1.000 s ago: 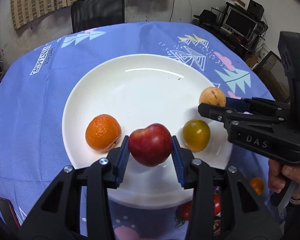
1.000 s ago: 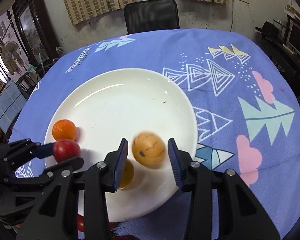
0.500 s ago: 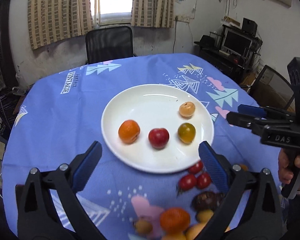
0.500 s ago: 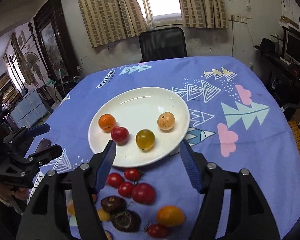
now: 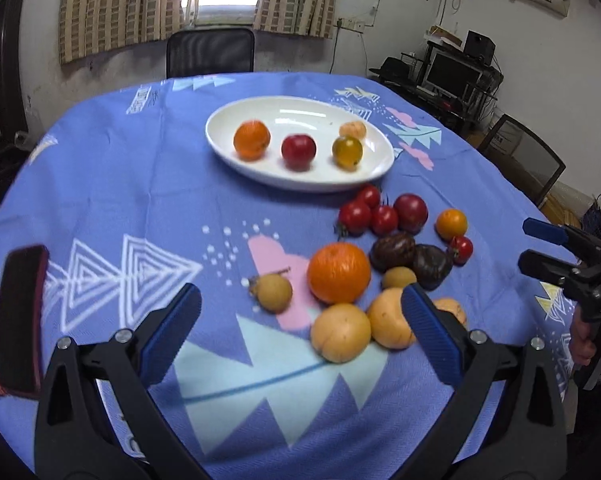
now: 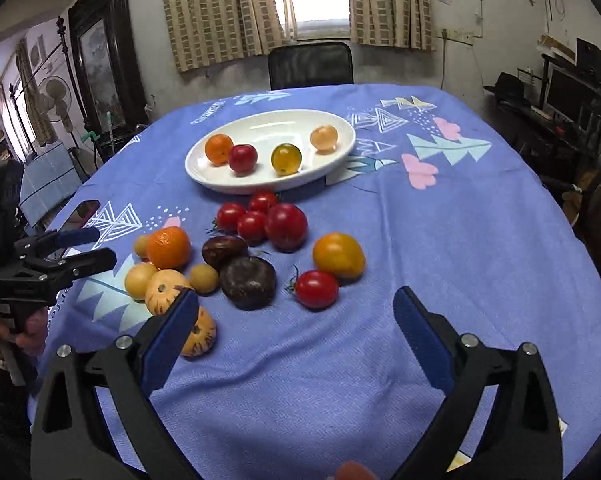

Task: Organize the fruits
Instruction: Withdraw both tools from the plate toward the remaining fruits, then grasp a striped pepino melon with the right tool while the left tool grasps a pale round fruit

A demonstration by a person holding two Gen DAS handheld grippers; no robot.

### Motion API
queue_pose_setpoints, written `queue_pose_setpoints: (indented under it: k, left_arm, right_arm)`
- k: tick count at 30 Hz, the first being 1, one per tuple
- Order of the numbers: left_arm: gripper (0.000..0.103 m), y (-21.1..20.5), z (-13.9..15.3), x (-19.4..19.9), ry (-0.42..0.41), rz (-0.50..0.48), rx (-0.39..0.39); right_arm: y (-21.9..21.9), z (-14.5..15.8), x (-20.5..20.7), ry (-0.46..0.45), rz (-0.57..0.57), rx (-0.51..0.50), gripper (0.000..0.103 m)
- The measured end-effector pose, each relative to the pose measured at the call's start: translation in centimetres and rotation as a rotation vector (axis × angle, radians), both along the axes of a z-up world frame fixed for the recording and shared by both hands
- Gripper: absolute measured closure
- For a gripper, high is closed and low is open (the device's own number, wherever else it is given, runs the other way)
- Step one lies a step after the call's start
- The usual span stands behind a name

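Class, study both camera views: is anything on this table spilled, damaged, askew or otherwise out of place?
Nothing is spilled or visibly damaged. Four fruits sit on the white plate, while the loose pile of fruit lies on the tablecloth beside it, not yet sorted. Both grippers hang open and empty.

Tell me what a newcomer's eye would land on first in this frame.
First, the white oval plate mid-table on the blue patterned tablecloth, holding a row of four fruits: orange, red, yellow-green and pale orange. Next, the loose heap of red tomatoes, dark purple fruits and a large orange mandarin lying just in front of it. Both black grippers with blue pads frame the foreground, open and empty.
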State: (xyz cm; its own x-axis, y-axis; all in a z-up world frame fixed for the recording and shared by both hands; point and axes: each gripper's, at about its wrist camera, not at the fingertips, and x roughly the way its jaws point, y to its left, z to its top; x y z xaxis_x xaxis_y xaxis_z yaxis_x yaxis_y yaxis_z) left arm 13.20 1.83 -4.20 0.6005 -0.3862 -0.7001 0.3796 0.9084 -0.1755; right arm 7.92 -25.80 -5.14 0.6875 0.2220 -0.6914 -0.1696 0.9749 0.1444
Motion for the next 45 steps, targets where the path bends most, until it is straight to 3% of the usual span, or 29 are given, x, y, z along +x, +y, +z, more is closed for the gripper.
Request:
queue_pose_setpoints:
  k: [5,10,17,21,28,32,45]
  left_arm:
    - [0.002,0.6,-0.9,-0.8,0.039,-0.026,-0.054]
    - [0.002,0.2,-0.4,-1.8,-0.008,-0.051,-0.032]
    - [0.002,-0.1,-0.9,-2.3,0.003,-0.078,-0.007]
    - [0.002,0.0,-1.0,-2.3,0.005,-0.075,-0.006]
    - [0.002,0.3,-1.0,-2.4,0.005,-0.071,-0.004]
    - [0.002,0.1,-1.2,-2.6,0.002,-0.077,0.013]
    - [0.002,-0.4,-1.6,-2.6,0.014,-0.088,0.023]
  right_arm:
    - [1.6,-0.6,-0.5,0.038,0.15,0.159,0.005]
    - [4.1,-1.5,-0.9,0.052,0.206,0.126,0.005]
    - [6.1,-2.4,-0.8,0.036,0.216,0.016,0.005]
    - [6.2,-3.1,-0.3,0.067,0.225,0.027,0.023]
    - [6.5,-3.3,-0.1,0.072,0.235,0.022,0.029]
    - [6.8,-3.5,0.1,0.09,0.248,0.023,0.042]
    - [7.0,-4.4,0.8,0.154,0.256,0.039,0.043]
